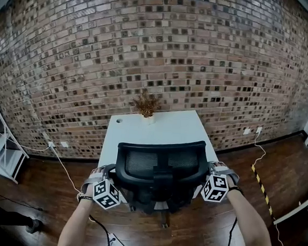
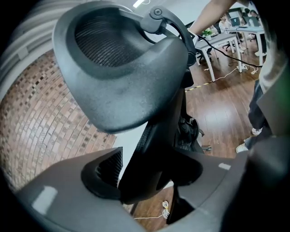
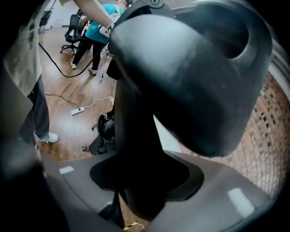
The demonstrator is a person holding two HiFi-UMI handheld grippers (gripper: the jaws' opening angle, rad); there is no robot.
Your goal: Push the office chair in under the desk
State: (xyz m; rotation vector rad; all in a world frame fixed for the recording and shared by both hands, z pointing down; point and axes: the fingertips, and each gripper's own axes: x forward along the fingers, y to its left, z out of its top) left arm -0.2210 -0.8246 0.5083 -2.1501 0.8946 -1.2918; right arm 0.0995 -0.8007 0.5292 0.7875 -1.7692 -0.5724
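Chair: the black mesh-backed office chair (image 1: 159, 164) stands on the dark wooden floor (image 1: 40, 191), its back toward the head camera and its backrest right at the near edge of the white rectangular counter (image 1: 159, 128); the backrest hides the seat
Left claw: the left claw (image 1: 105, 170) sits at the left rim of the backrest; in its own view (image 2: 145, 176) the jaws stand wide apart with the chair's dark frame (image 2: 122, 90) between them, and the ribbed pad (image 2: 110, 165) of one jaw shows mostly bare beside the frame
Right claw: the right claw (image 1: 213, 168) sits at the backrest's right rim; in its own view (image 3: 145, 181) the jaws are parted around the frame (image 3: 181, 90) and do not clamp it
Counter: its far end meets the red-brown brick wall (image 1: 148, 41); a dried brown plant in a small pale pot (image 1: 145, 105) stands at that end
Floor: a yellow-and-black striped strip (image 1: 259, 183) lies well to the right of the chair
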